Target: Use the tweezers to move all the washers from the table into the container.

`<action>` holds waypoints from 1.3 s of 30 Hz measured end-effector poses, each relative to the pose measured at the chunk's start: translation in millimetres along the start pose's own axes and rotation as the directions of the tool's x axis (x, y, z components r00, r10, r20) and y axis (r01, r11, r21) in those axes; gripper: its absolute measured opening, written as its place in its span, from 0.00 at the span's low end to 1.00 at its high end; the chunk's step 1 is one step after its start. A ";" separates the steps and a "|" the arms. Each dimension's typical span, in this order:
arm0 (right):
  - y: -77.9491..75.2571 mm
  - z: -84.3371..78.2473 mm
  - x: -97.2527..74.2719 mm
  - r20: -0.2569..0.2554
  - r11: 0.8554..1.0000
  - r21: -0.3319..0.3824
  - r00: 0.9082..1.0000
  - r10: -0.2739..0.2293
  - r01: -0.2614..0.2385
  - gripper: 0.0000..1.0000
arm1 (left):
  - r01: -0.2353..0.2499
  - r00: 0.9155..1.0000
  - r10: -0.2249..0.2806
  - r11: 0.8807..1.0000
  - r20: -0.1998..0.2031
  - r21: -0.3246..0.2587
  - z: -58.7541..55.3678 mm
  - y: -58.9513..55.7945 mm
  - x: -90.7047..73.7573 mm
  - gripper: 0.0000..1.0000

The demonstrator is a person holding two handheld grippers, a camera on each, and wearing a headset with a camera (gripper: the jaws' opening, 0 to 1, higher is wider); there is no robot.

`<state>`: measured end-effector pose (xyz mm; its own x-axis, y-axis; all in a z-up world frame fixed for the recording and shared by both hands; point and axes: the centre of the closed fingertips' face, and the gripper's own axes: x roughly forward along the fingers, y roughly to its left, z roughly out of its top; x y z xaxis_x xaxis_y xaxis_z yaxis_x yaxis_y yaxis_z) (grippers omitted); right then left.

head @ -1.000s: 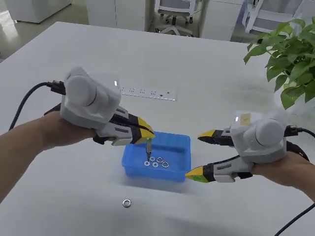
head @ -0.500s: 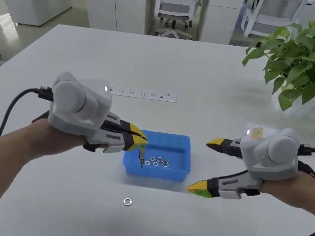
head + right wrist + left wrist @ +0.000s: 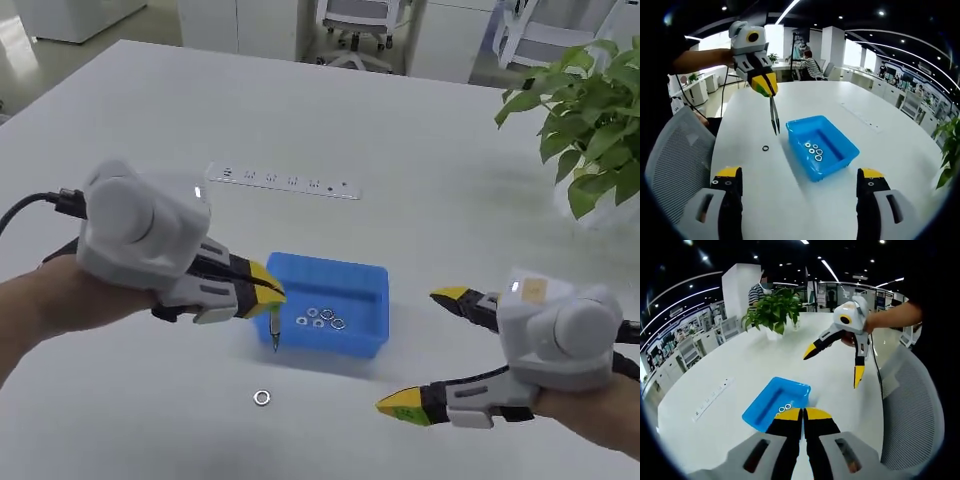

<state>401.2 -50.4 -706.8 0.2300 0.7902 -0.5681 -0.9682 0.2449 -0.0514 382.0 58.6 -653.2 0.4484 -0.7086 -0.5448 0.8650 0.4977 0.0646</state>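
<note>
My left gripper (image 3: 266, 291) is shut on a pair of tweezers (image 3: 274, 331), whose tips hang at the front left corner of the blue container (image 3: 344, 281). Several washers (image 3: 320, 319) lie inside it. One washer (image 3: 262, 398) rests on the white table in front of the container, below the tweezers. My right gripper (image 3: 420, 350) is open and empty, to the right of the container. The right gripper view shows the tweezers (image 3: 774, 118) pointing down between the loose washer (image 3: 765, 148) and the container (image 3: 837, 136). In the left gripper view my jaws (image 3: 803, 412) are shut.
A white power strip (image 3: 280, 181) lies behind the container. A green potted plant (image 3: 590, 110) stands at the table's far right. Office chairs (image 3: 352, 20) stand beyond the far edge, and a mesh chair (image 3: 675, 160) is beside the table.
The left gripper has drawn the tweezers out of the container, from above the washers to its front left corner. The right gripper has pulled back from the container.
</note>
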 end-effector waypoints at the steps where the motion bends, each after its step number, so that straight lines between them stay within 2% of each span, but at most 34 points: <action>1: 0.6 -0.4 0.3 0.002 1.000 0.005 1.000 0.000 0.000 0.98 | -0.001 1.000 0.001 1.000 0.000 -0.001 -1.1 -0.6 -0.2 0.05; 5: 2.7 -1.6 0.4 0.003 1.000 0.020 1.000 -0.003 0.003 1.00 | 0.005 1.000 -0.005 1.000 0.010 -0.006 -4.1 -5.2 -0.5 0.05; 20: 19.2 -5.7 2.7 0.004 0.999 0.026 1.000 0.018 -0.018 1.00 | -0.002 1.000 0.002 1.000 -0.011 -0.025 -25.0 -17.2 2.5 0.05; 33: 28.6 -7.0 6.1 0.001 0.999 0.029 0.999 0.033 -0.033 1.00 | 0.002 1.000 -0.003 0.999 -0.020 -0.045 -38.8 -19.7 6.8 0.05; 39: 30.2 -8.9 7.5 -0.002 0.999 0.029 0.999 0.038 -0.038 0.99 | 0.005 1.000 -0.006 0.999 -0.019 -0.049 -41.6 -19.9 9.0 0.05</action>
<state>372.8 -42.1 -719.9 0.1924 0.7980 -0.5712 -0.9730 0.2307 -0.0054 359.4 63.1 -694.2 0.4388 -0.7018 -0.5612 0.8551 0.5180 0.0210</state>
